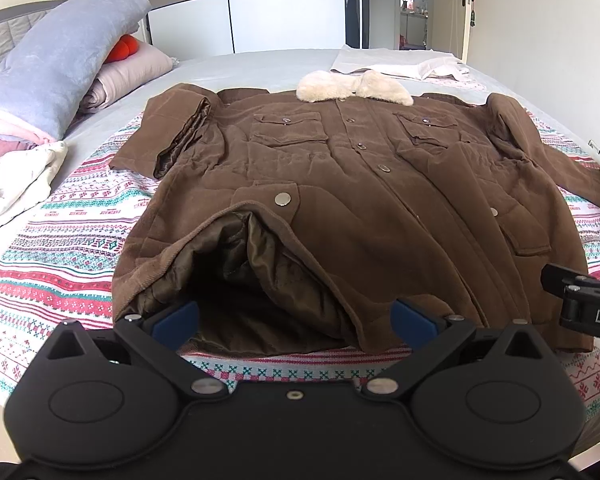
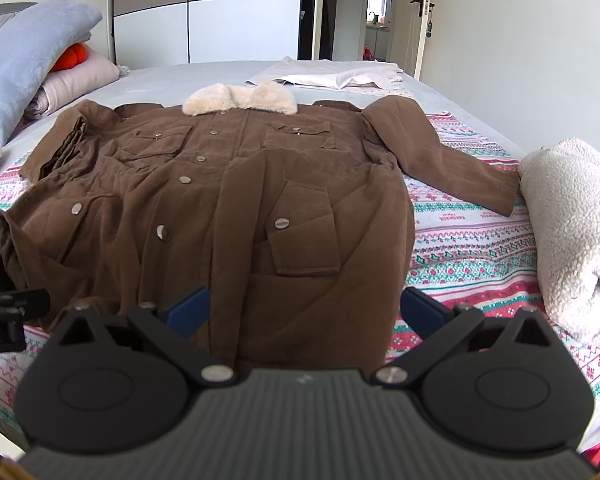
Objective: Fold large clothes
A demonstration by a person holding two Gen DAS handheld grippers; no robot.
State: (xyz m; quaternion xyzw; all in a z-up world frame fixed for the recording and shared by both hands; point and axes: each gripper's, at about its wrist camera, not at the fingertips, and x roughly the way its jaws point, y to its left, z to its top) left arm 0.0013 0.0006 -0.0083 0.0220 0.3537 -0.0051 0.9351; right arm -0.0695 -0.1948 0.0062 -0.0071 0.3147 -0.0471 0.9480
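Observation:
A large brown coat (image 1: 340,184) with a cream fur collar (image 1: 352,87) lies face up on the bed, buttoned, collar far from me. It also shows in the right wrist view (image 2: 228,200). Its left sleeve (image 1: 176,132) is folded back; its right sleeve (image 2: 452,160) stretches out to the right. The hem at the near left is lifted open, showing the shiny lining (image 1: 236,264). My left gripper (image 1: 296,320) is open at that hem, holding nothing. My right gripper (image 2: 304,312) is open over the coat's near right hem, holding nothing.
The bed carries a patterned sheet (image 1: 60,256). A blue pillow (image 1: 56,60) and folded bedding lie at the far left. A white fleece blanket (image 2: 568,240) lies at the right edge. A folded white cloth (image 2: 332,76) lies beyond the collar. A wardrobe and door stand behind.

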